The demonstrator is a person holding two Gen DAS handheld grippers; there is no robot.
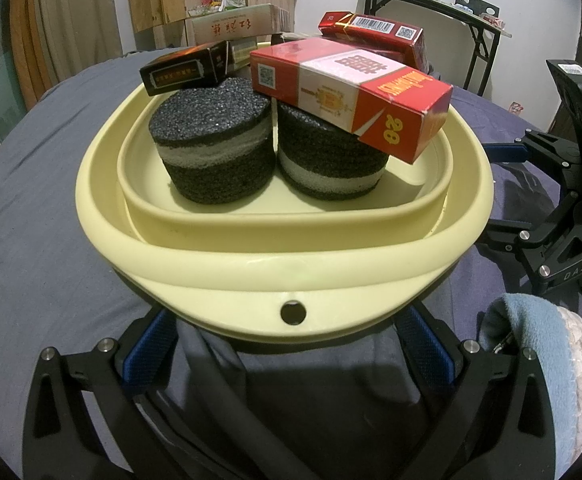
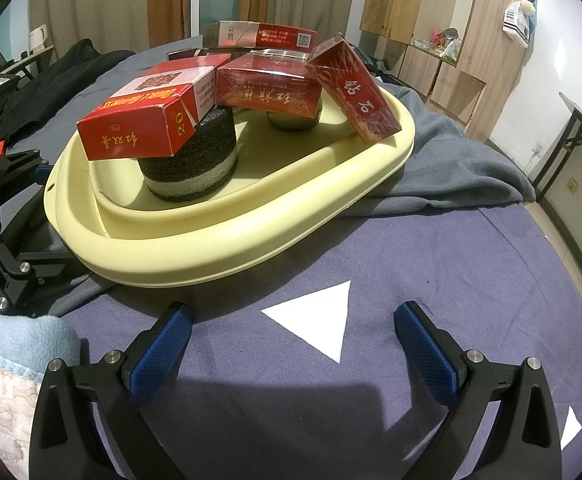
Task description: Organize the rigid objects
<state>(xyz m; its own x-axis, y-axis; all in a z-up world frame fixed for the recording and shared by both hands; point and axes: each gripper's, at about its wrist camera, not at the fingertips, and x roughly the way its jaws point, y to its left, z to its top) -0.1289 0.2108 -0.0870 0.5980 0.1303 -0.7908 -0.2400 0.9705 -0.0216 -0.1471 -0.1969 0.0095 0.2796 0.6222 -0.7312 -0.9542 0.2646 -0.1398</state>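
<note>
2 sets of jaws showed, 1 per hand. The left gripper (image 1: 291,344) had its jaws spread wide under the near lip of the cream basin (image 1: 291,240); its blue pads (image 1: 149,354) sat at either side beneath the rim, and whether they touched it could not be told. The right gripper (image 2: 293,344) held its jaws apart over bare cloth, near a white triangle (image 2: 317,320), grasping nothing.

The basin rested on a surface covered in blue-grey cloth (image 2: 451,280), with a small round hole (image 1: 293,312) in its near lip. Inside stood 2 black foam cylinders with a pale band: the left cylinder (image 1: 211,152) and the right cylinder (image 1: 331,164), side by side and close. A red and white carton marked 20 (image 1: 351,96) lay tilted across the top of the right cylinder. A black box (image 1: 183,70) rested on the far edge of the left cylinder. Further back, a dark red carton (image 2: 267,90) lay on a dull round object, and another red carton (image 2: 351,94) leaned tilted against the basin's far rim. A pale blue sleeve (image 1: 531,360) showed at the right edge.
</note>
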